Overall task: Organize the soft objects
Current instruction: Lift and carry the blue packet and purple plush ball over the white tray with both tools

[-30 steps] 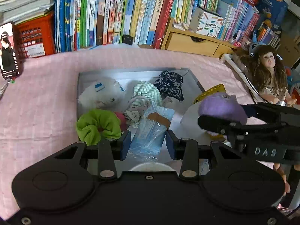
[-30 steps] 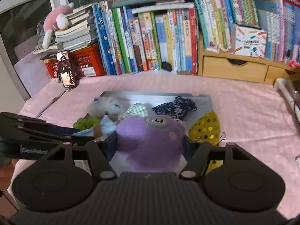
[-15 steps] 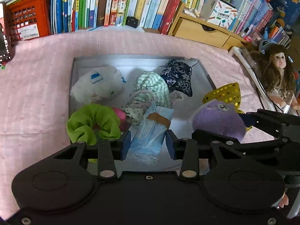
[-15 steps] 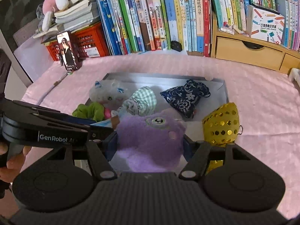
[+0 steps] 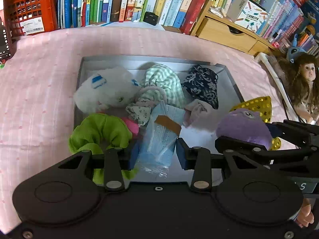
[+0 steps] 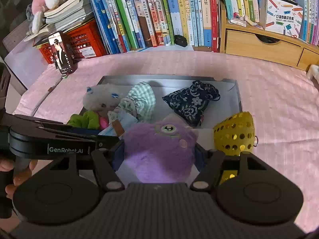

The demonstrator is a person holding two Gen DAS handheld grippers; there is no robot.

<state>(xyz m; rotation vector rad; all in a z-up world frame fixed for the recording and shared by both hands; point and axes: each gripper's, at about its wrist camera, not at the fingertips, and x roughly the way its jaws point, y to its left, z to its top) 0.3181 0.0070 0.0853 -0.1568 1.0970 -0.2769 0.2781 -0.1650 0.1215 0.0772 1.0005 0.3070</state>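
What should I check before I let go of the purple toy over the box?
1. Right gripper shut on the purple toy: ok.
2. Toy over the box: not ok, it sits at the near right corner, partly over the edge.
3. Free spot below: ok, bare white floor shows in front of the dark floral pouch.
4. Yellow sequin bag out of the way: cannot tell, it lies right beside the toy, outside the box.
5. Left gripper clear of the drop spot: ok, its open fingers flank the blue mask pack on the left.
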